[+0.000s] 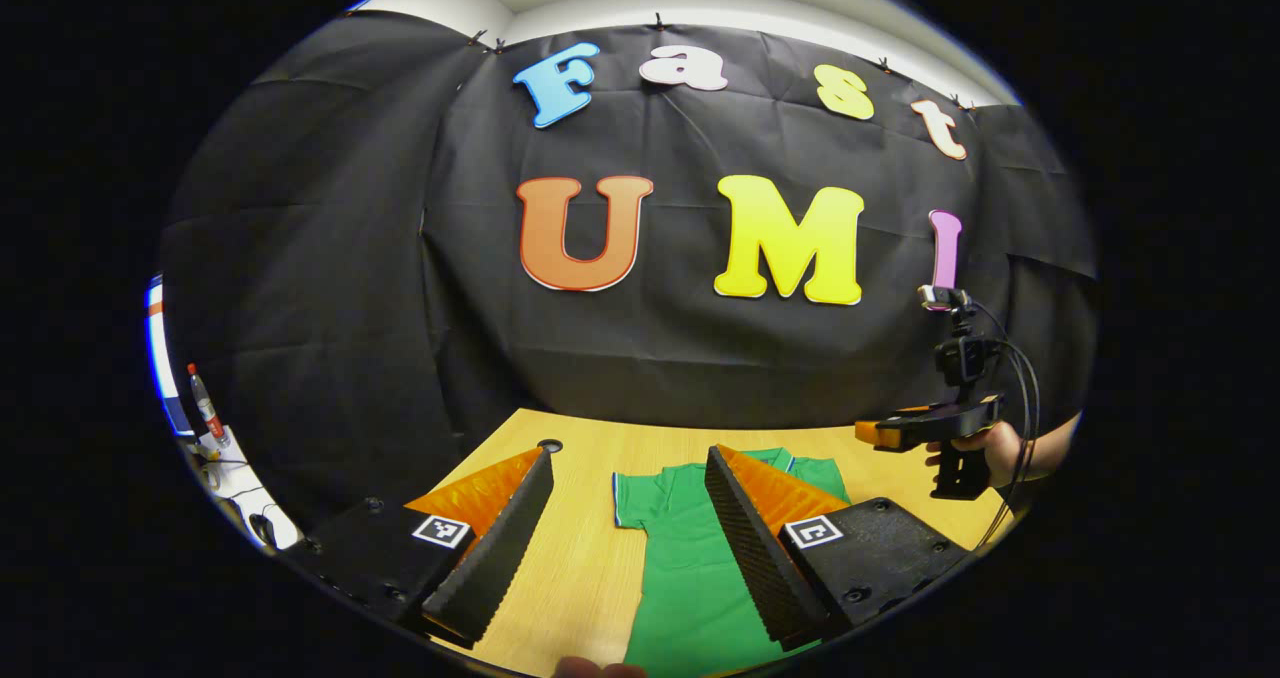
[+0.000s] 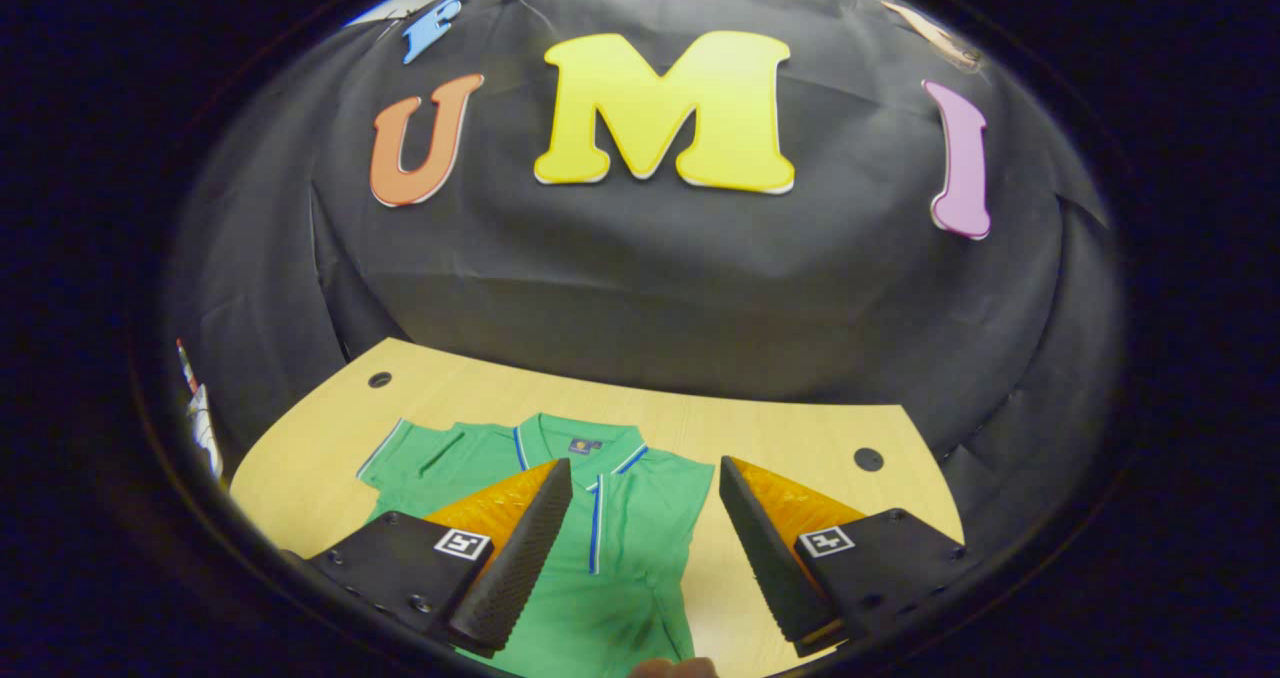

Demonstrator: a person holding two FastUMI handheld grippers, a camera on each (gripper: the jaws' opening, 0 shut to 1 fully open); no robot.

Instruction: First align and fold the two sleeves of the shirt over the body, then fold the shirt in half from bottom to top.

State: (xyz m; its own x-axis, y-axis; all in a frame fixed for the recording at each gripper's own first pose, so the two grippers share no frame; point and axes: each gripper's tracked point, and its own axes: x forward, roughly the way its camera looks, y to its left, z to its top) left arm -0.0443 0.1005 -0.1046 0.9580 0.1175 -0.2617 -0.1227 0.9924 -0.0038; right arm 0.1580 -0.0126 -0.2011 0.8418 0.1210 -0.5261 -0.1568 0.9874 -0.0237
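Note:
A green polo shirt (image 2: 610, 568) lies flat, collar away from me, on the wooden table (image 2: 790, 433). In the right gripper view its left sleeve (image 2: 405, 458) is spread out; the right side ends in a straight edge with no sleeve sticking out. My right gripper (image 2: 645, 463) hovers open above the shirt's chest with nothing between its fingers. In the left gripper view my left gripper (image 1: 630, 455) is open over the shirt (image 1: 685, 568) and its sleeve (image 1: 640, 498), holding nothing. The right gripper (image 1: 880, 432), held by a hand (image 1: 990, 450), hangs above the table's far right.
The black cloth wall closes the table's far side. Round holes (image 2: 379, 379) (image 2: 868, 458) sit in the tabletop's far corners. A bottle (image 1: 205, 405) and cables lie on a white surface beyond the table's left. Bare wood surrounds the shirt.

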